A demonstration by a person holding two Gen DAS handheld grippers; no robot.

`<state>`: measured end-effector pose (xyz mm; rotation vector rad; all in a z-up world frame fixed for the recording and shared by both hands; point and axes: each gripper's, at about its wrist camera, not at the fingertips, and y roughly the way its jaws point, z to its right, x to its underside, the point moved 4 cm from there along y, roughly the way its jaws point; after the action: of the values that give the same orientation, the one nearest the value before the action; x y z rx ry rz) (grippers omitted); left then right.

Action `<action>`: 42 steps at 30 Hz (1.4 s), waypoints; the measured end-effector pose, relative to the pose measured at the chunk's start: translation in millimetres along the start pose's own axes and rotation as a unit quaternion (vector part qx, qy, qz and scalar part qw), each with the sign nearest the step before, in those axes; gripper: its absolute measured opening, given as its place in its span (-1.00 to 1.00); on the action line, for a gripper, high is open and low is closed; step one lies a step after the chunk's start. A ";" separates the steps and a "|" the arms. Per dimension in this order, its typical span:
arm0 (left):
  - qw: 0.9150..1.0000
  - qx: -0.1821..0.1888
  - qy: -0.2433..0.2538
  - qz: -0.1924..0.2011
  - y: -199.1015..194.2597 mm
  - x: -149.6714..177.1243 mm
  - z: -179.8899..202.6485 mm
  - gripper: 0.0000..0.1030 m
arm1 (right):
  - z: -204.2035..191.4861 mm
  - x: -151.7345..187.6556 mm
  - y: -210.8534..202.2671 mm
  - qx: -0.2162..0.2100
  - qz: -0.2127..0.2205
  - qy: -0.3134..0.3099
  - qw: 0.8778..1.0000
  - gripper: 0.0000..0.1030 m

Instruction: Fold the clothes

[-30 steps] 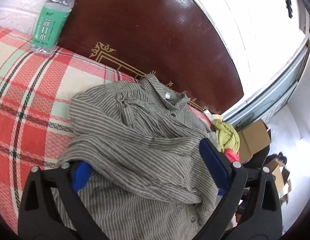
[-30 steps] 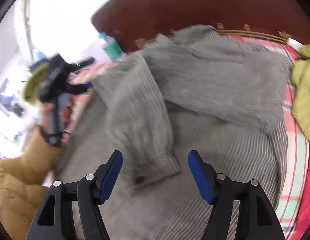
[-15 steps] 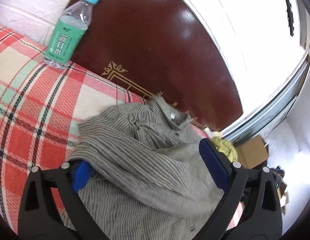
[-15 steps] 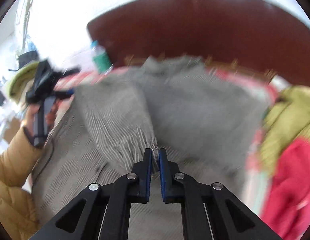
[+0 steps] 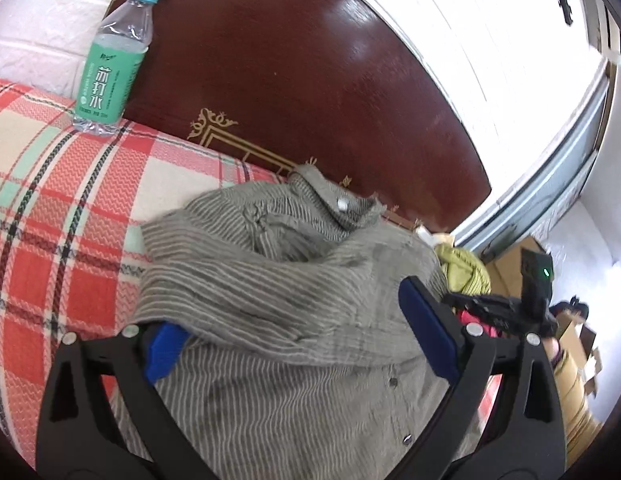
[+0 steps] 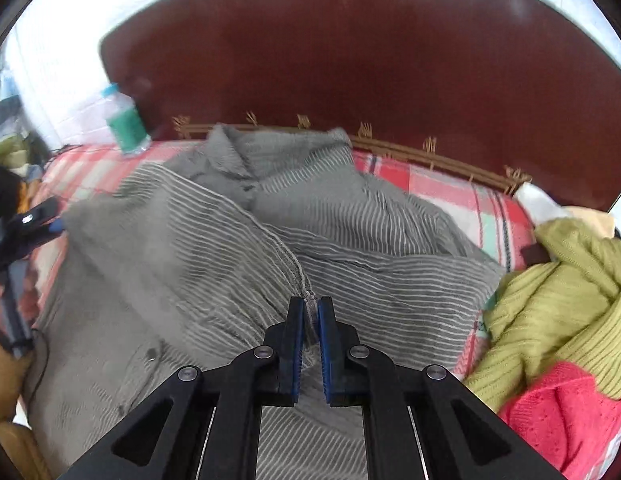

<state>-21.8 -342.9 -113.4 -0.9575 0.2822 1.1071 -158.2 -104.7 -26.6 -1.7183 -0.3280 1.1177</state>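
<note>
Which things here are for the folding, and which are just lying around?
For the folding: grey striped shirt, right gripper pinching its sleeve, left gripper open over it.

Just lying around: water bottle, green sweater, pink knit, headboard.

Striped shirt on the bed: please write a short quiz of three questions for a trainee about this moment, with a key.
1. True or false: the right gripper is closed on a fold of the striped shirt.
2. Which gripper has its jaws wide apart? A. left gripper B. right gripper
3. Fill in: the water bottle stands upright against the dark wooden ____.

Key
1. True. Its blue pads pinch a ridge of the grey fabric.
2. A. The left jaws are spread over the shirt, gripping nothing.
3. Headboard. The bottle's base rests on the plaid bed cover.
</note>
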 end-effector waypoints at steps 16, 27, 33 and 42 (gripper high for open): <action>0.977 -0.024 0.208 -0.032 -63.7 8.8 33.9 0.90 | -54.2 -30.0 -53.5 -0.054 0.081 -0.049 0.994 -0.35; 0.988 -0.021 0.127 -0.083 -24.3 14.8 -20.5 0.90 | -253.1 -109.5 56.7 -0.192 -0.037 -0.189 0.962 -0.31; 0.984 -0.021 0.145 -0.096 -22.2 20.6 -17.9 0.90 | -294.7 -99.5 120.1 -0.178 -0.146 -0.219 0.948 -0.21; 0.979 -0.049 0.146 -0.137 -1.7 25.4 -37.1 0.25 | -284.5 -106.2 106.2 -0.193 -0.112 -0.193 0.955 -0.90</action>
<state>0.6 -355.7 -150.3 -1.2108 0.3261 0.7329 -16.7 -393.0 -46.1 -1.7279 -1.0187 1.2758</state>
